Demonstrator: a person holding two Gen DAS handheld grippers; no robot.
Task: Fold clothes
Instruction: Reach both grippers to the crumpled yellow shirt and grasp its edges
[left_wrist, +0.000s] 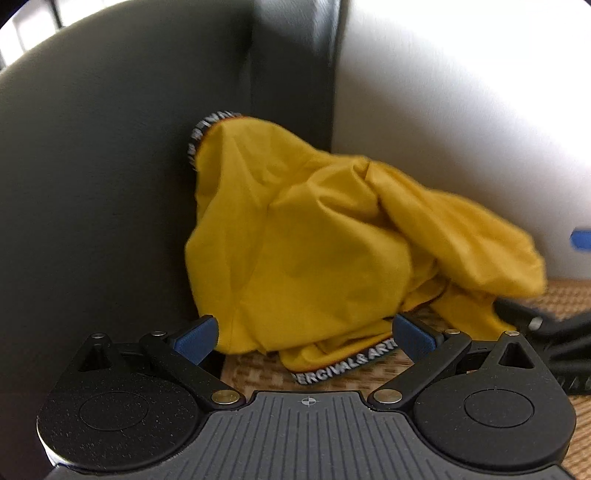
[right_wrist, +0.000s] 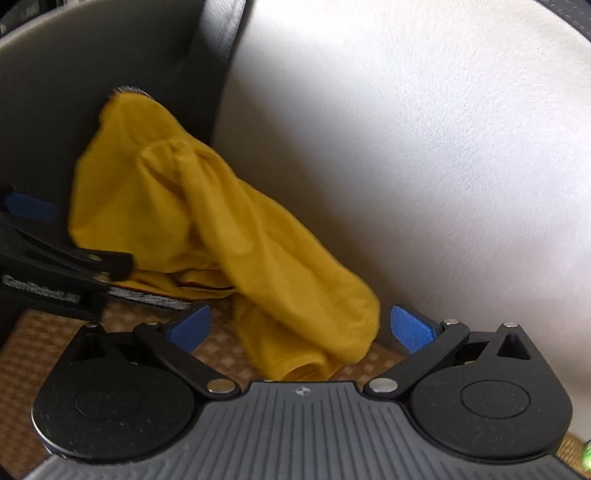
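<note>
Seeing shorts (left_wrist: 314, 236) crumpled at 12 o'clock | our left tongs (left_wrist: 306, 334), right tongs (right_wrist: 301, 326) apart, empty | folding remains

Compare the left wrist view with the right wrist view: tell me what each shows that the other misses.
Left wrist only: the waistband lettering is readable, lying between the open left tool fingers. Right wrist only: the garment's open tubular end just ahead of the open right tool, and the left tool's side on. Both: the crumpled yellow garment on a woven mat, against a dark cushion and a white cushion.
</note>
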